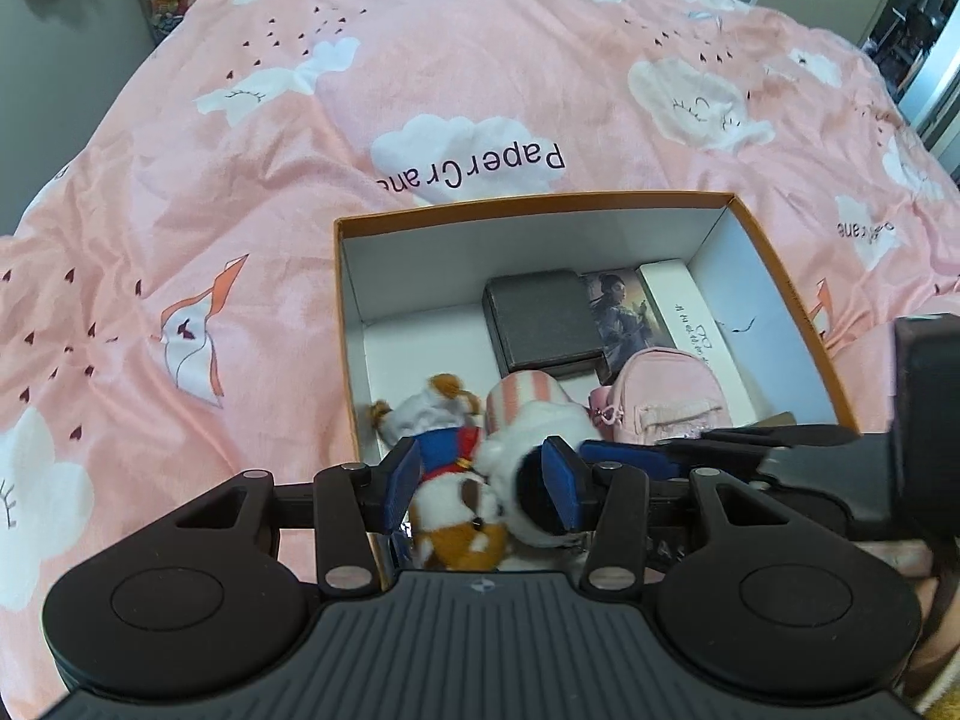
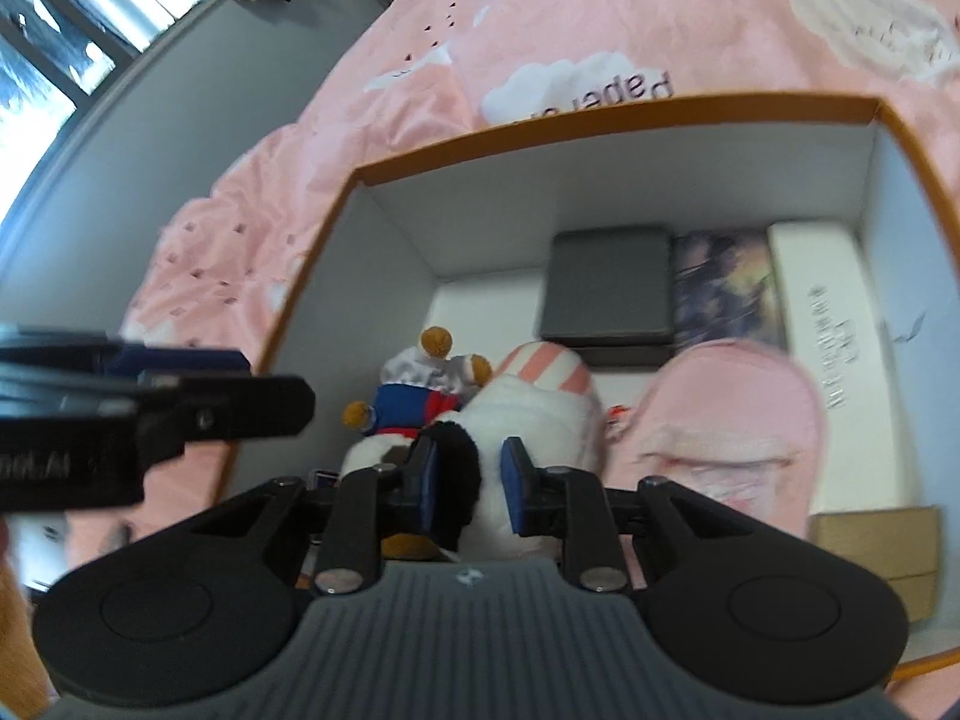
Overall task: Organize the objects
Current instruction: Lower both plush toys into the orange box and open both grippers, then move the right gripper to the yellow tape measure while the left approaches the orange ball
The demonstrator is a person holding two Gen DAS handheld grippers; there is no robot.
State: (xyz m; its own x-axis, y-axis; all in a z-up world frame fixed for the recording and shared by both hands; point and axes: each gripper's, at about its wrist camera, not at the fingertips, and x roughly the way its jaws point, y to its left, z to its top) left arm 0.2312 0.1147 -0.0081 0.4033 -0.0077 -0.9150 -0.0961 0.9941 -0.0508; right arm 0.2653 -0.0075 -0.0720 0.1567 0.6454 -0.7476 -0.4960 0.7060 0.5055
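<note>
Lying in one box (image 1: 780,252): two plush toys (image 1: 456,480), left tongs (image 1: 480,483) agape, right tongs (image 2: 468,483) clamping one

Both wrist views close above box (image 1: 540,204).

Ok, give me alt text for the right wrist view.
The right hand-held gripper is closed on a white plush toy inside an orange-rimmed box on a pink bedspread. Beside it lie a sailor bear, pink pouch and dark case.
</note>
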